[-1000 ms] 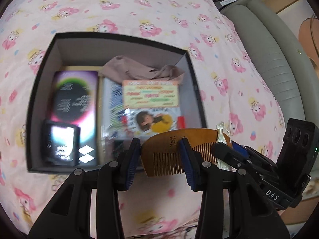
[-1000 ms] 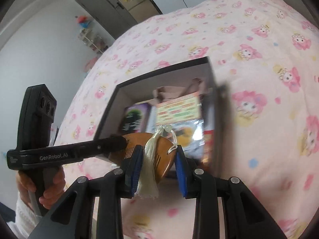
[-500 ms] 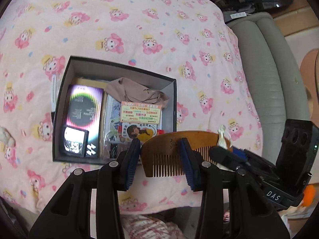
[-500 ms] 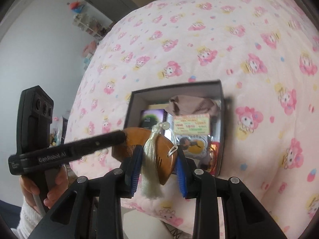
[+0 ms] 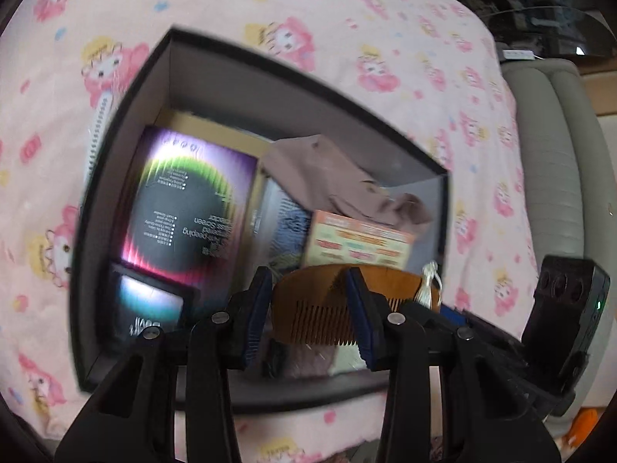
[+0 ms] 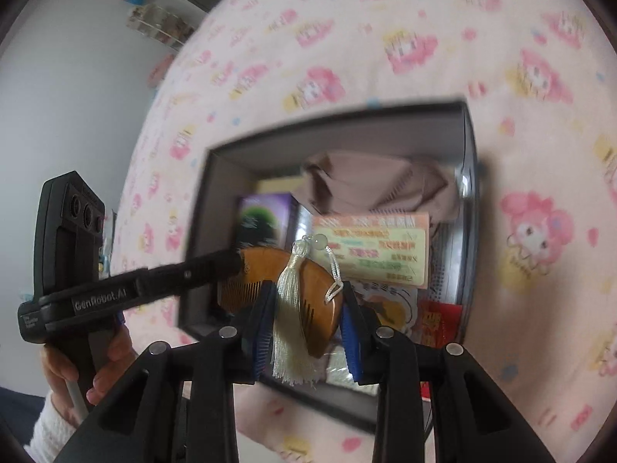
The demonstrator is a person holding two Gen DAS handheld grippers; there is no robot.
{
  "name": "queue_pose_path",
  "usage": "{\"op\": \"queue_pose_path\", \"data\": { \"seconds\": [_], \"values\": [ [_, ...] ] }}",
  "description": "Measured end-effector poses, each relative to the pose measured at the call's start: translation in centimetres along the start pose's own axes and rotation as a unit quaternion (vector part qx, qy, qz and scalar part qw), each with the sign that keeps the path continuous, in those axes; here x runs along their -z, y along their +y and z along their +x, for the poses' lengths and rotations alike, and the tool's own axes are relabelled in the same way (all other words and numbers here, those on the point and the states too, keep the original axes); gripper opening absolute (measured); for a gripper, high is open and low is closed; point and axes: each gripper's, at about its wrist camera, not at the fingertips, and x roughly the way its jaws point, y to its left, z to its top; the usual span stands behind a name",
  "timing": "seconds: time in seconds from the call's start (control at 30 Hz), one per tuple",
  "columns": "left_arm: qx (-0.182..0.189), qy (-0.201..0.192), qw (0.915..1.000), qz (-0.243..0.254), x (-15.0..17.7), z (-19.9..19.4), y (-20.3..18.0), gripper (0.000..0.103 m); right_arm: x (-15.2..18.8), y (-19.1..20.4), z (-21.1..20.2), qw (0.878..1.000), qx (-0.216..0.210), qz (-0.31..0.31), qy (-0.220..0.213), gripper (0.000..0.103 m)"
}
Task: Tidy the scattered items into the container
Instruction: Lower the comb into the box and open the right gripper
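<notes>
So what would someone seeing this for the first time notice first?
Probably the wooden comb with its cream tassel, gripped by both tongs above the near edge of the black box. Next, the box's contents: a purple packet at left and crumpled beige cloth behind.

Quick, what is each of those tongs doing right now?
Left tongs: closed on one end of the wooden comb.
Right tongs: closed on the comb's tassel end, over the box.

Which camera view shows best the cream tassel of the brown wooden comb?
The right wrist view: the cream tassel hangs unobstructed across the brown wooden comb, bead and cord visible. The left wrist view shows only a small pale part at the comb's right end.
</notes>
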Motion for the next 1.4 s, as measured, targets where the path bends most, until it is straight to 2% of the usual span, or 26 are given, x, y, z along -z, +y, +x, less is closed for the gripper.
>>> {"op": "queue_pose_path", "data": {
  "seconds": [0.27,0.33,0.43,0.53,0.67,0.7,0.8,0.9,1.0,1.07,1.13,1.2,1.33,1.4],
  "values": [
    [-0.051,0.007,0.9985,-0.020,0.3,2.2,2.1,0.039,0.5,-1.0,4.2,0.999,-0.007,0.020,0.034,0.028],
    [-0.052,0.012,0.9984,-0.019,0.4,2.4,2.2,0.039,1.0,-0.4,4.9,0.999,0.016,-0.003,0.046,0.033],
    [-0.054,0.020,0.9982,-0.015,0.3,2.5,1.7,0.039,1.8,1.0,5.9,0.995,0.044,-0.052,0.066,0.033],
    [-0.066,0.009,0.9978,0.003,0.5,1.6,0.4,0.039,2.1,2.0,4.7,0.994,0.070,-0.076,0.046,0.033],
    [-0.061,0.007,0.9979,0.018,1.8,1.2,-1.1,0.039,2.2,1.6,1.4,0.995,0.084,-0.058,-0.003,0.033],
    [-0.062,0.013,0.9978,0.020,2.2,1.6,-1.3,0.039,2.1,1.3,1.1,0.994,0.090,-0.054,-0.002,0.033],
    [-0.068,0.028,0.9971,0.017,3.4,3.0,-1.4,0.039,2.1,0.7,2.0,0.994,0.091,-0.050,0.040,0.027],
    [-0.092,0.033,0.9952,0.006,3.8,4.1,-0.9,0.038,2.2,1.0,3.0,0.991,0.099,-0.062,0.061,0.025],
    [-0.091,0.027,0.9955,-0.010,3.6,3.6,-0.6,0.038,2.4,0.9,3.9,0.991,0.103,-0.059,0.069,0.025],
    [-0.079,0.019,0.9965,-0.018,4.0,2.4,-0.9,0.038,2.6,0.5,3.6,0.991,0.108,-0.049,0.066,0.025],
    [-0.073,-0.001,0.9973,-0.004,4.9,0.6,-2.0,0.038,2.7,0.5,2.3,0.991,0.118,-0.042,0.056,0.025],
    [-0.084,-0.024,0.9961,0.012,5.9,-1.4,-3.3,0.038,2.8,0.9,0.5,0.989,0.132,-0.042,0.043,0.025],
    [-0.097,-0.088,0.9908,0.034,7.7,-7.1,-6.0,0.042,2.4,3.1,-5.6,0.984,0.171,-0.053,0.001,0.036],
    [-0.103,-0.114,0.9871,0.046,7.3,-9.9,-8.3,0.042,2.3,4.4,-8.7,0.982,0.180,-0.059,-0.019,0.042]
  ]
}}
